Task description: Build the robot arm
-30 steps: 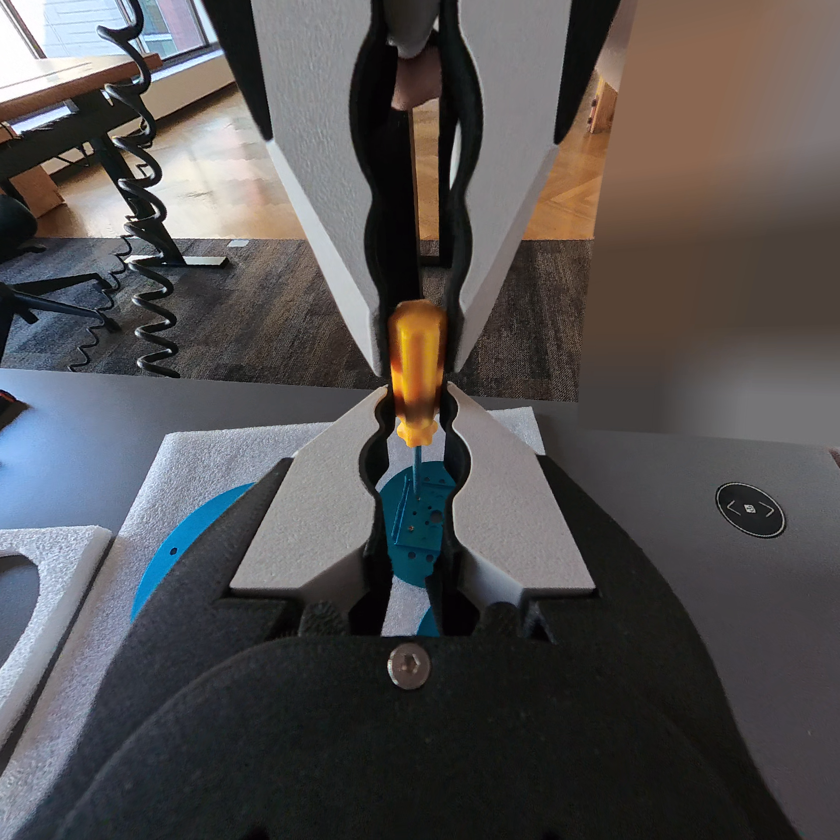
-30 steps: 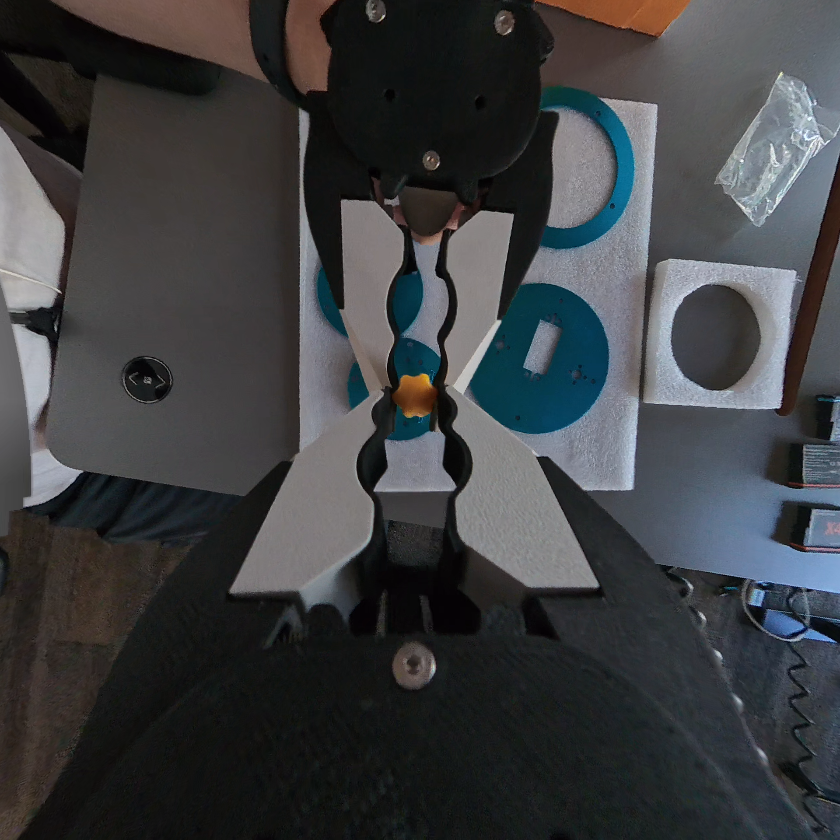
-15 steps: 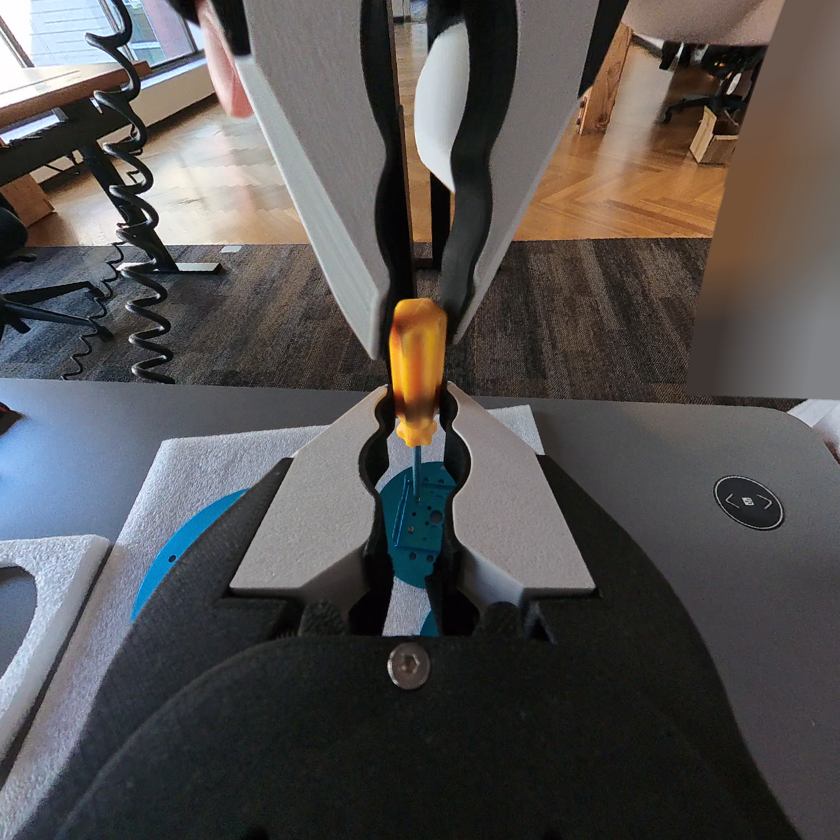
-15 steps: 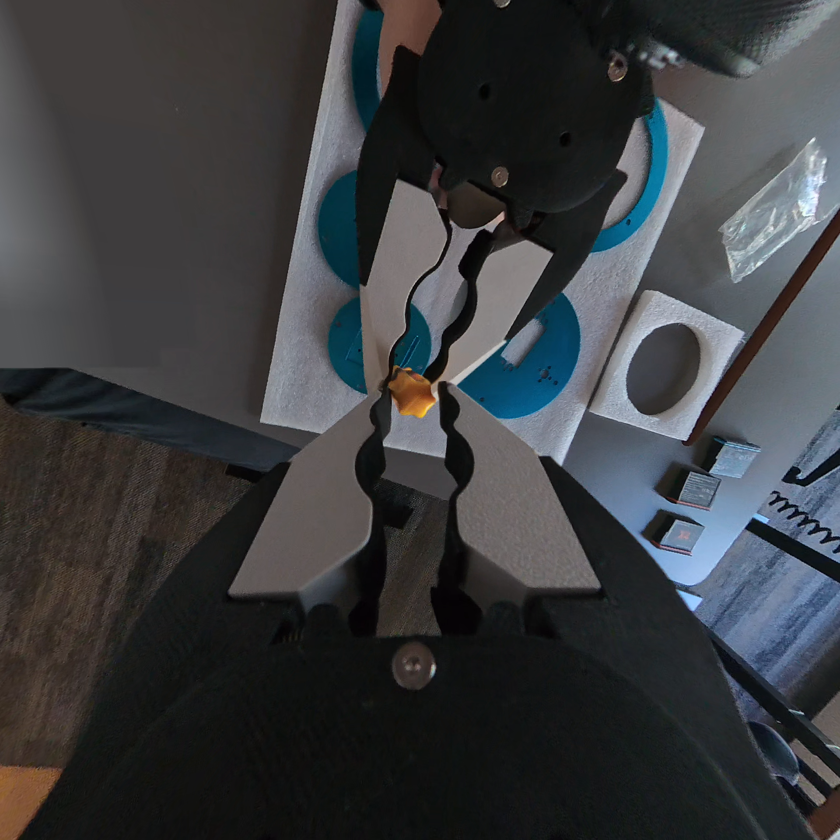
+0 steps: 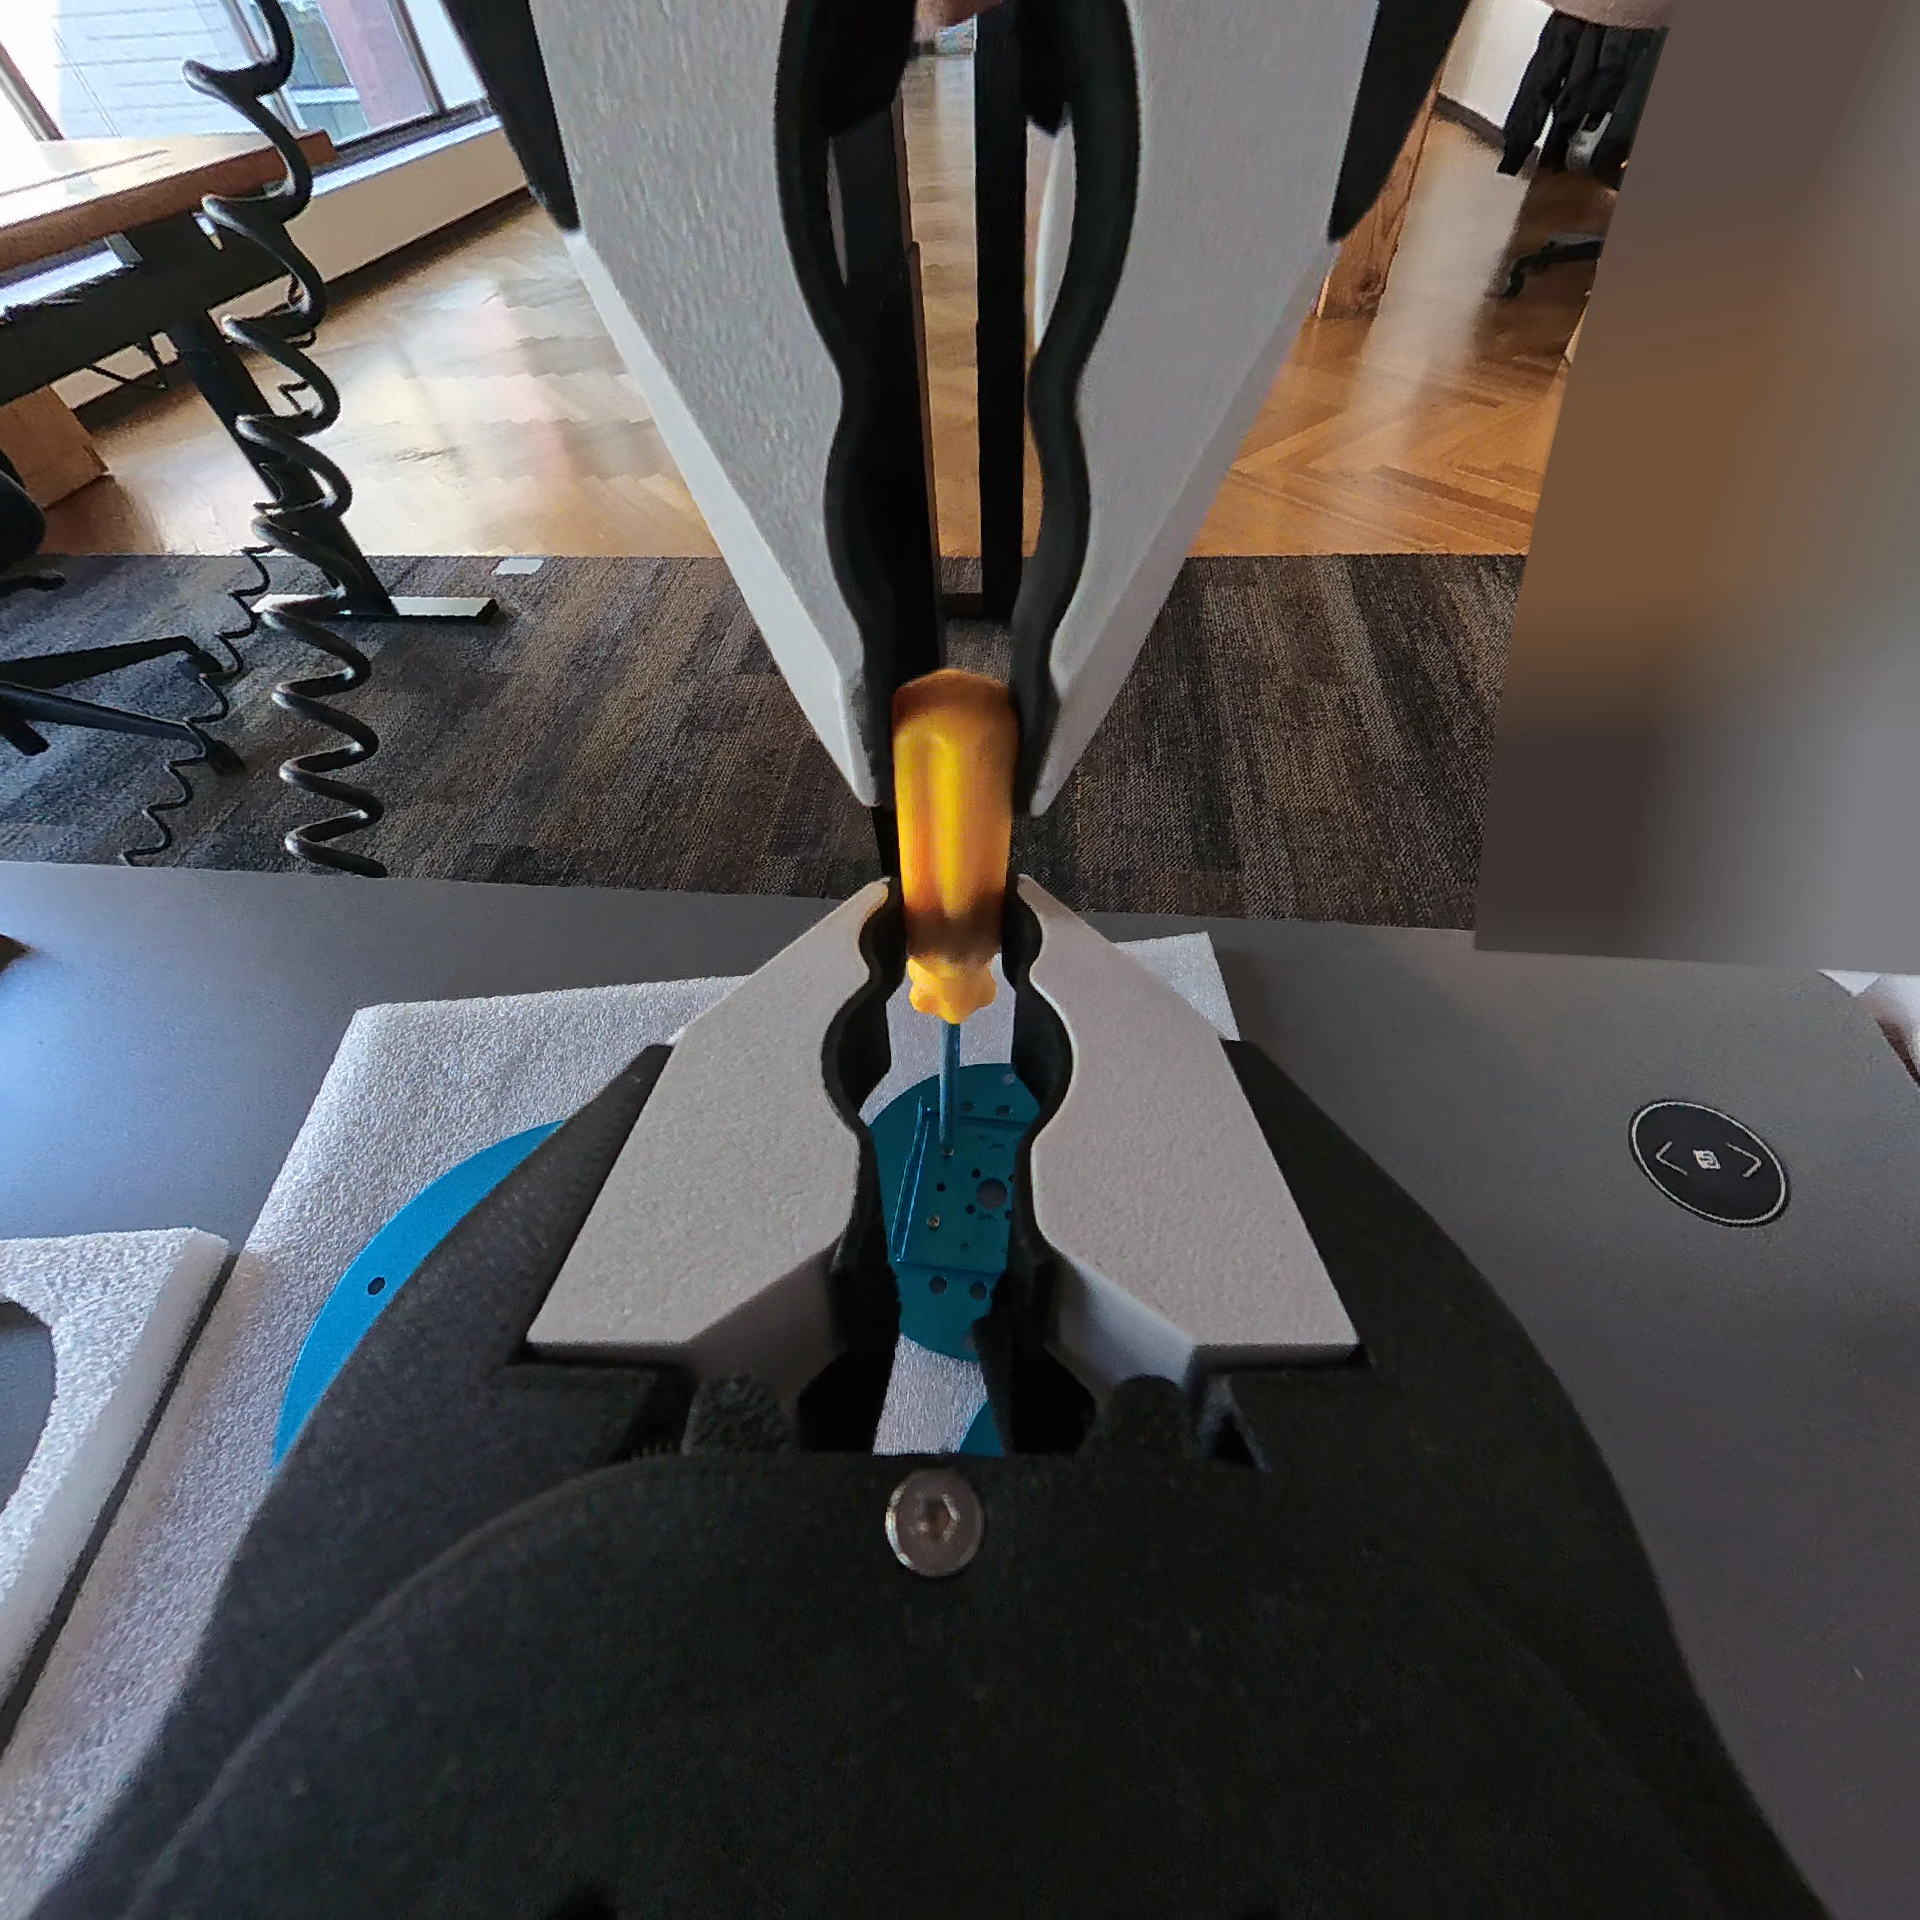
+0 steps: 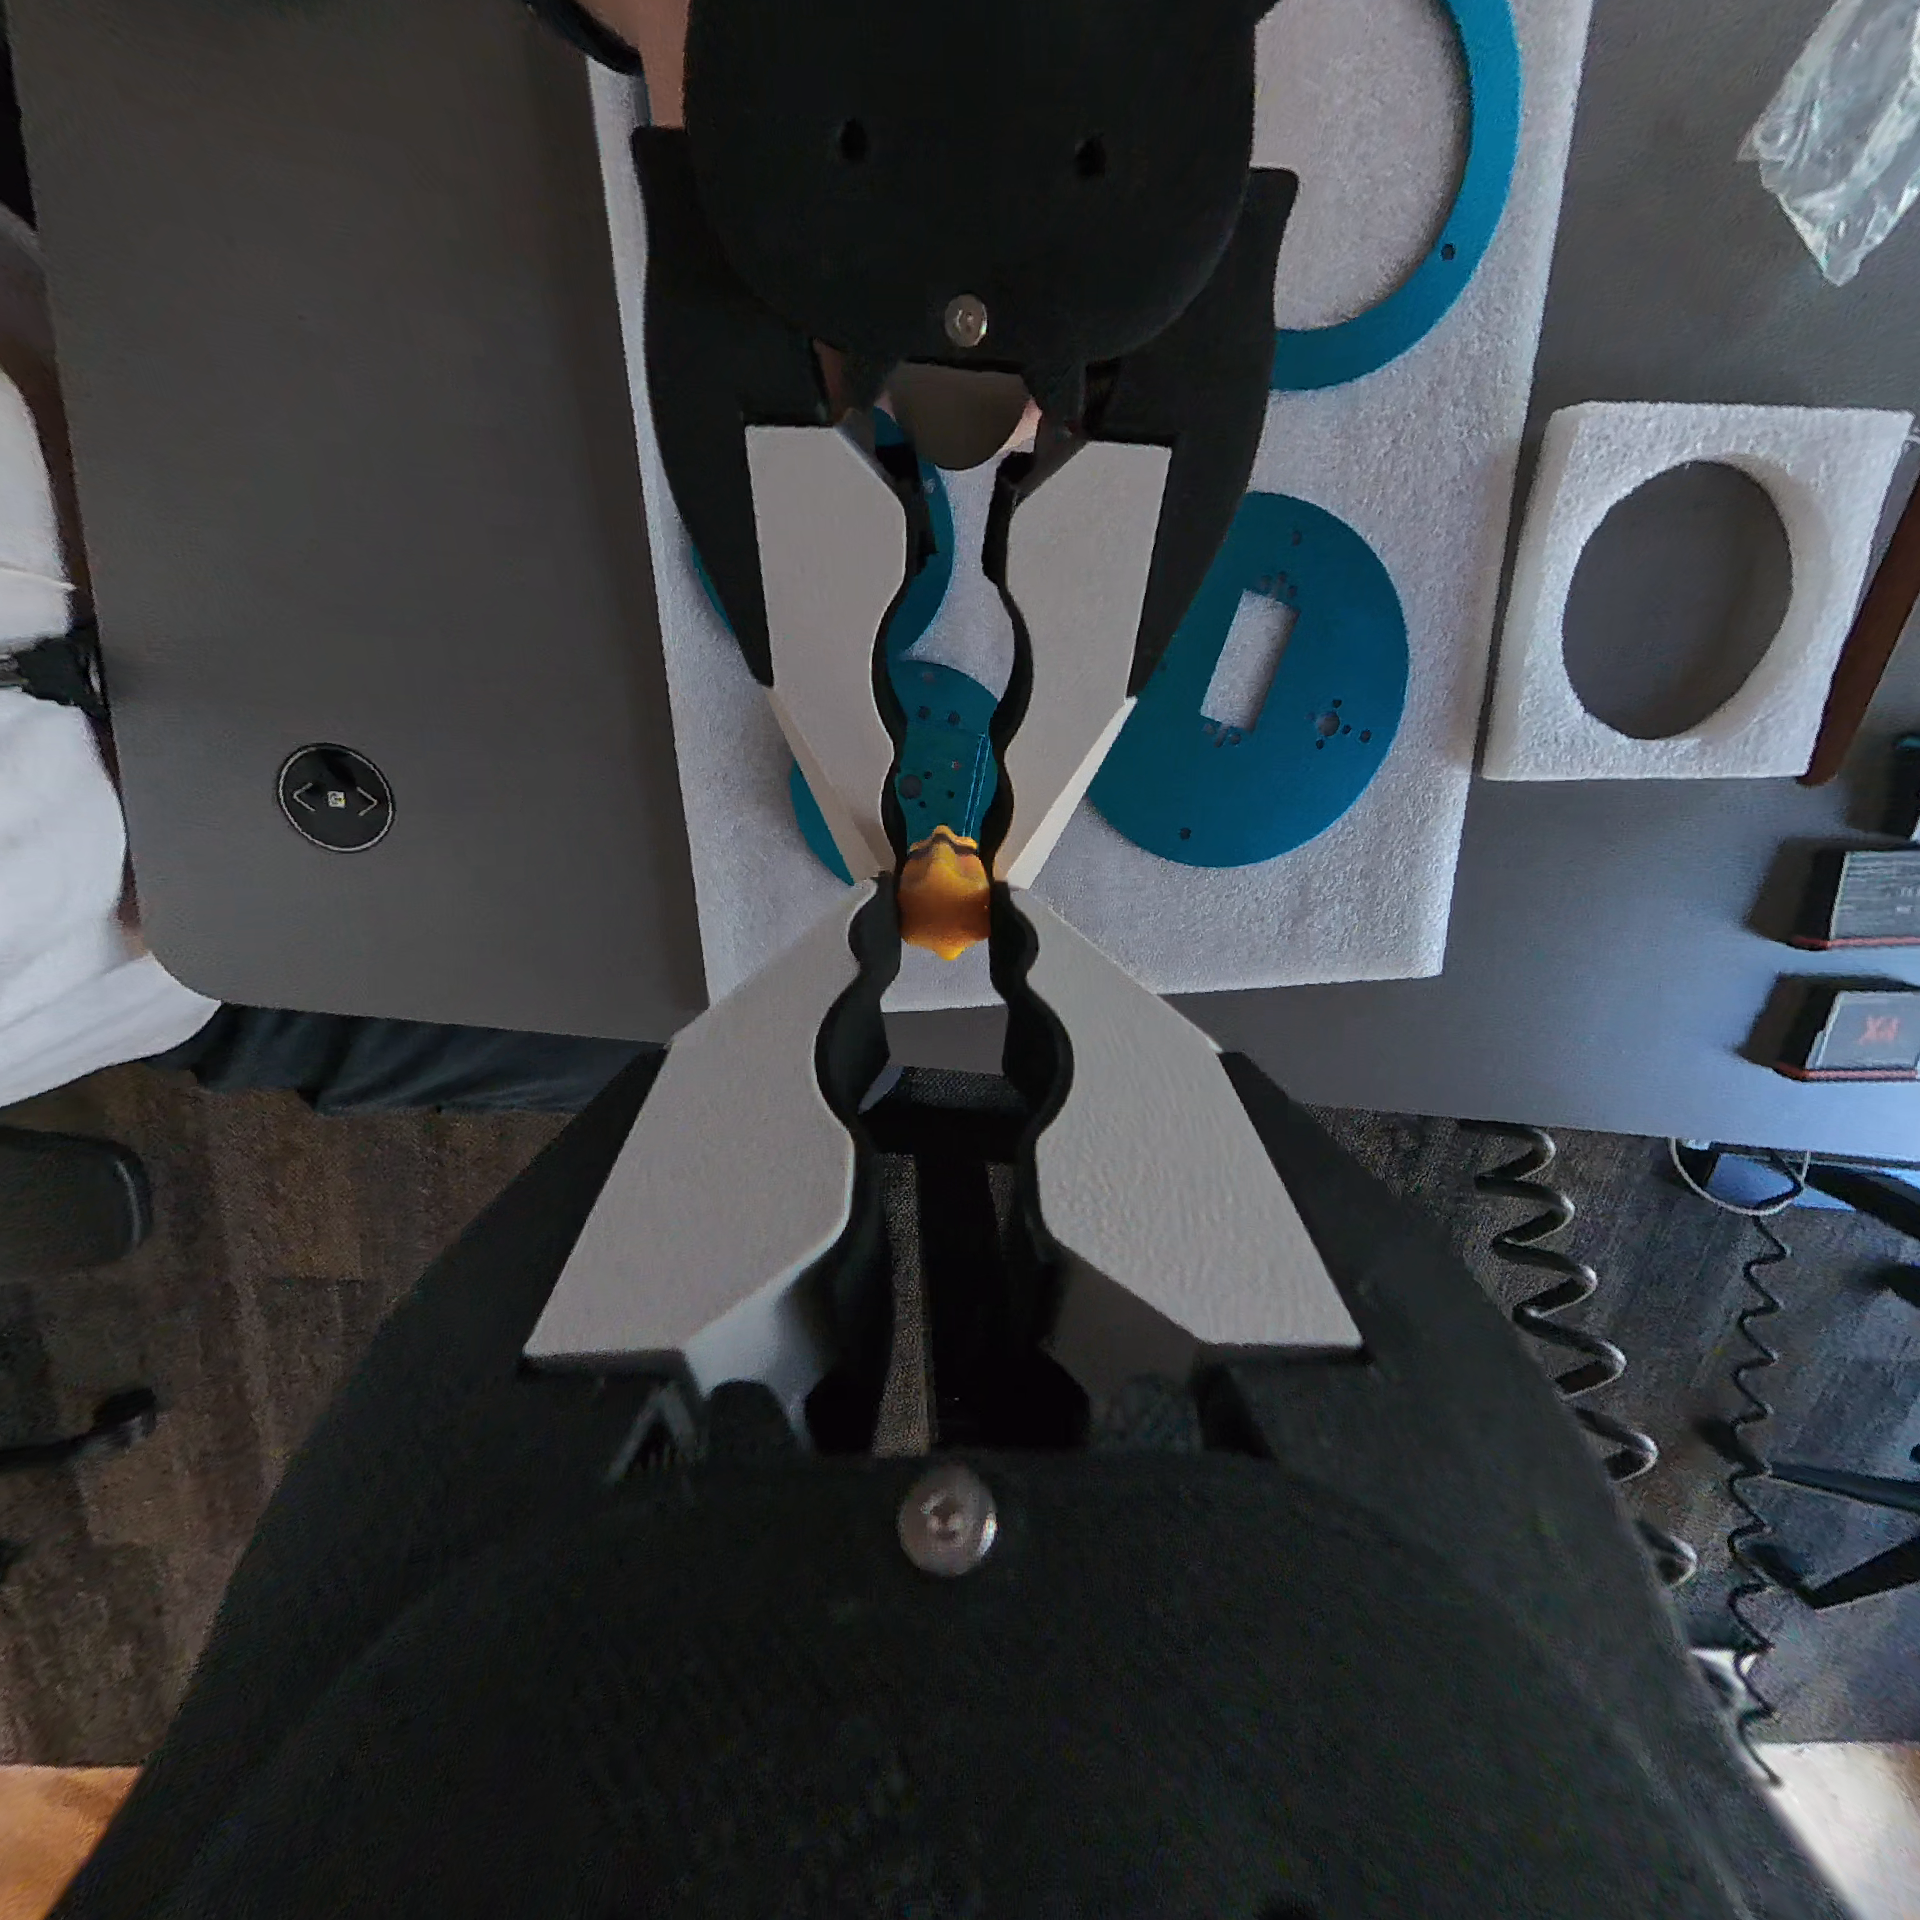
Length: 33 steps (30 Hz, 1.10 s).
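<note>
An orange-handled screwdriver (image 5: 951,821) stands upright, its thin shaft pointing down at a small blue perforated bracket (image 5: 956,1195) on a blue disc (image 5: 935,1325). My left gripper (image 5: 953,909) is shut on the lower part of the handle. My right gripper (image 5: 953,790) comes down from above and is shut on the top of the handle. In the right wrist view, looking straight down, the handle (image 6: 940,899) sits between my right gripper's tips (image 6: 940,920), with the left gripper (image 6: 943,868) opposite and the bracket (image 6: 940,758) below.
The parts lie on a white foam sheet (image 6: 1195,935) on a dark grey table (image 6: 416,416). Beside them are a blue disc with a rectangular slot (image 6: 1320,727), a blue ring (image 6: 1455,208), a foam block with an oval hole (image 6: 1704,447), a plastic bag (image 6: 1839,135) and small dark boxes (image 6: 1860,904). Left and right tips are no more than a few centimetres apart. My left gripper's tips are some 9 cm from the small blue perforated bracket (image 5: 956,1195). Seen from the right wrist view (image 6: 936,784) as well.
My right gripper twisted about the screwdriver's axis half a second ago and is now squared up again over the handle. The left gripper and the screwdriver have stayed in place.
</note>
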{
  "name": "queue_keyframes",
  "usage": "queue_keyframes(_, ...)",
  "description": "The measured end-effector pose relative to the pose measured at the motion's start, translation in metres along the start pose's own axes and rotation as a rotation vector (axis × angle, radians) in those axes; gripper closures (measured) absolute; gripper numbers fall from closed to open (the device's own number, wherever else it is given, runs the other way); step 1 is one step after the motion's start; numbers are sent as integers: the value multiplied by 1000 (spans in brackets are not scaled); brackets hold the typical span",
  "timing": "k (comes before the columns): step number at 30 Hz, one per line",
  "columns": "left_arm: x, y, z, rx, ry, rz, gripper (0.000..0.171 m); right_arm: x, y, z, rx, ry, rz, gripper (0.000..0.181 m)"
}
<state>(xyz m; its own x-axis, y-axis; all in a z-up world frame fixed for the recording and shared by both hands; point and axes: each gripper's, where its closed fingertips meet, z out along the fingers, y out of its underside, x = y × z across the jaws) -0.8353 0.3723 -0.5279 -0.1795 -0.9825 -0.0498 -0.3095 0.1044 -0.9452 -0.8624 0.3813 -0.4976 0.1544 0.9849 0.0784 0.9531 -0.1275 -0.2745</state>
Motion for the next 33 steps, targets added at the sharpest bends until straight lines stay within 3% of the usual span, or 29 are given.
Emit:
queue_keyframes(9, -3, 0, 1, -11, -32, -26, 155, 3, 0, 0, -31, 50, 184, 165)
queue_keyframes(14, -1, -1, 4, -13, -1, -9, 155, 1, -2, -2, -43, 71, -178, 161)
queue_keyframes(18, 1, -1, 4, -15, 7, 3, 155, -5, -3, -1, -60, 27, -327, 164)
queue_keyframes(25, 4, -2, 6, -15, 18, 19, 155, -8, 7, -5, -176, -43, -350, 158)
queue_keyframes(30, 2, -1, 4, -8, 22, 6, 155, -5, 0, -3, -159, -4, -378, 163)
queue_keyframes(33, 1, -1, 3, -7, 16, 6, 155, -4, 0, -2, -162, -15, -207, 164)
